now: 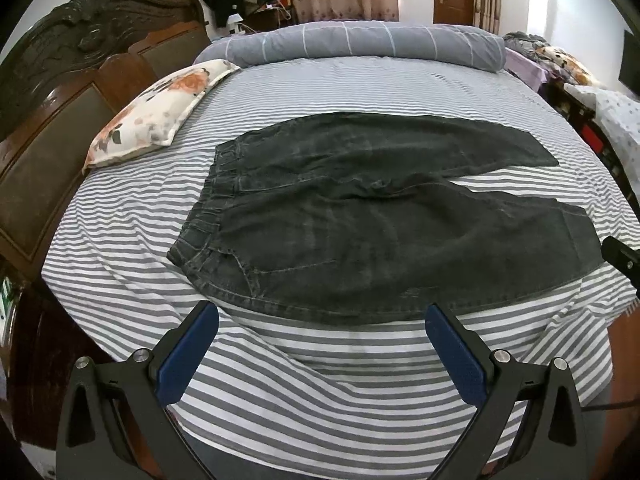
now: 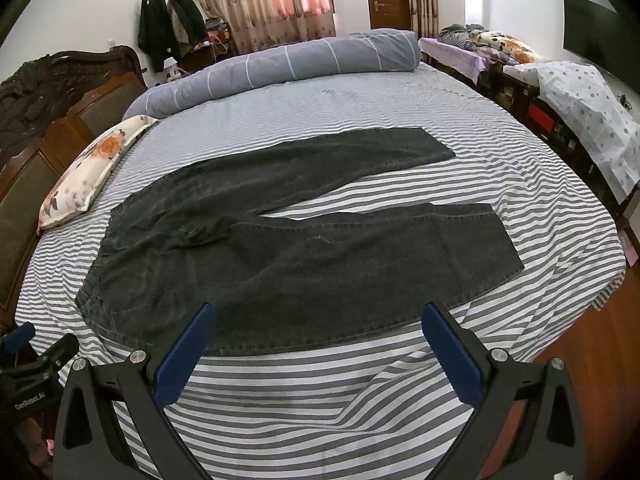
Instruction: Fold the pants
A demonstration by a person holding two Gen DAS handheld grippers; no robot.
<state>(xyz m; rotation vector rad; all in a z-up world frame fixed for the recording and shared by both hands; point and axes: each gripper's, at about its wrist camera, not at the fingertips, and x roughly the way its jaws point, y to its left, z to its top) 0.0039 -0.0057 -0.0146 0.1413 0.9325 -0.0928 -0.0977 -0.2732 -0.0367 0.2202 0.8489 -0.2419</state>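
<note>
Left wrist view first: the left hand-held gripper (image 1: 322, 318) is spread wide with nothing between its blue pads, hovering over the near edge of the bed (image 1: 320, 380), just short of the dark grey jeans (image 1: 360, 216). Right wrist view is the same story: the right hand-held gripper (image 2: 318, 318) is wide and empty, sitting over the near leg's outer seam (image 2: 320, 344).

The jeans lie flat and face up on the striped sheet (image 2: 320, 400), waistband (image 1: 208, 200) toward the headboard side, legs splayed in a V with a strip of sheet showing between them. Nothing folded yet, by the look of it.

What could go wrong, my guess:
- The sheet is already rucked up right under the right gripper (image 2: 380, 392). A low pinch at the seam could grab sheet along with denim and drag the whole lot.
- If only the top layer of the leg gets caught, the bottom layer stays put and the fold comes out twisted.
- Bunching at the crotch (image 2: 192, 236) will likely lump up once the near leg goes over the far leg (image 2: 360, 152).
- Legs aren't parallel, so the hems may not line up.

Further back, the floral pillow (image 1: 156, 108) sits near the waistband and the rolled duvet (image 1: 360, 44) lies along the far edge, well apart.
</note>
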